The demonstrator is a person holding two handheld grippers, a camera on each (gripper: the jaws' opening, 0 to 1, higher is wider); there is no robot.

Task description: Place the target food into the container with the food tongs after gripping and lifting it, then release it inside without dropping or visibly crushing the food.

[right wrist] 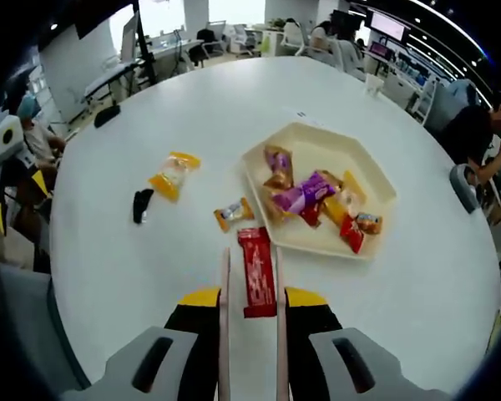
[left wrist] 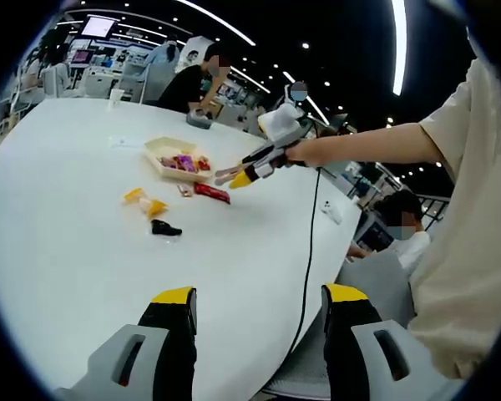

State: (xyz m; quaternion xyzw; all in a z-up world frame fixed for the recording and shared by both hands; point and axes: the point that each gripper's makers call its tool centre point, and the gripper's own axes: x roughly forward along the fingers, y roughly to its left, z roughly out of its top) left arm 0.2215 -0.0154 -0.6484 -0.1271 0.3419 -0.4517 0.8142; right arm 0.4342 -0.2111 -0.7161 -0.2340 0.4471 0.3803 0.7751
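The red bar point(right wrist: 256, 271) lies flat on the tabletop point(right wrist: 134, 276), just off the tray's point(right wrist: 376, 180) near rim, its long axis running straight away from the right gripper point(right wrist: 250, 309). The tongs point(right wrist: 225, 288) held in that gripper are open to about the bar's width, one arm along each long side, gripping nothing. Six packets sit in the tray; three more lie loose: one orange point(right wrist: 234, 213), one yellow point(right wrist: 174, 175), one black point(right wrist: 142, 205).

Red snack pack point(right wrist: 256, 271) – cream tray point(right wrist: 380, 180), white table point(right wrist: 108, 267).

A black cable point(left wrist: 307, 251) runs across the white table point(left wrist: 67, 251) to its near edge; a white cup point(left wrist: 116, 98) stands at the far edge.
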